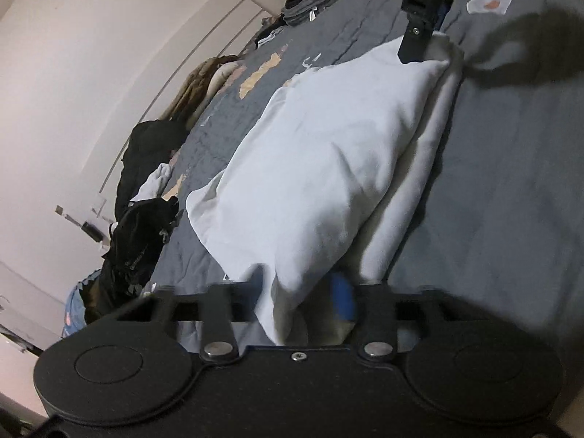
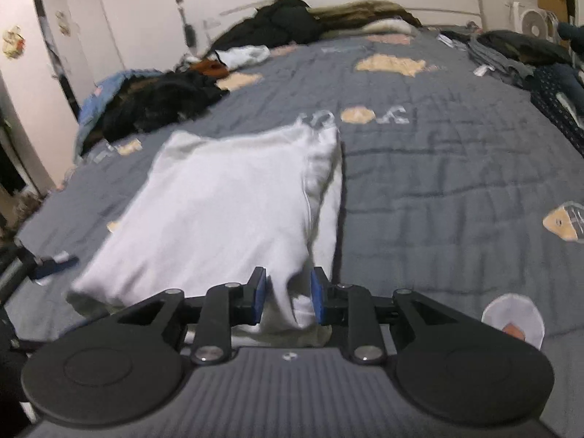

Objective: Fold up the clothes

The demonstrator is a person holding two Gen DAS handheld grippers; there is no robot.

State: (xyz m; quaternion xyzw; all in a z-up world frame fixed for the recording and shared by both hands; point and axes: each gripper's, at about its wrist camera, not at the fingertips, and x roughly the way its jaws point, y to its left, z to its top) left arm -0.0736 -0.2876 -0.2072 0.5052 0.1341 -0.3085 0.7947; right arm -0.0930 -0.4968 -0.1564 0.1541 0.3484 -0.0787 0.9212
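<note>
A white garment [image 1: 321, 153] lies folded over on a grey quilted bed cover [image 1: 511, 182]. In the left wrist view my left gripper [image 1: 299, 292] is shut on the garment's near corner, with cloth bunched between its blue pads [image 1: 343, 295]. The right gripper [image 1: 416, 51] reaches down at the garment's far corner. In the right wrist view the garment [image 2: 226, 211] stretches away from my right gripper [image 2: 288, 292]. Its jaws stand open, with a hanging fold of cloth between the pads [image 2: 318, 292] and a gap on the left side. The left gripper [image 2: 58, 262] shows at the far left, by the other corner.
Dark clothes [image 2: 157, 98] are heaped along the bed's left side and more clothes [image 2: 518, 54] along its right side. A pile of jackets [image 2: 292, 18] lies by the headboard. White cupboards [image 2: 43, 54] stand left of the bed. The bed cover [image 2: 438, 182] right of the garment is bare.
</note>
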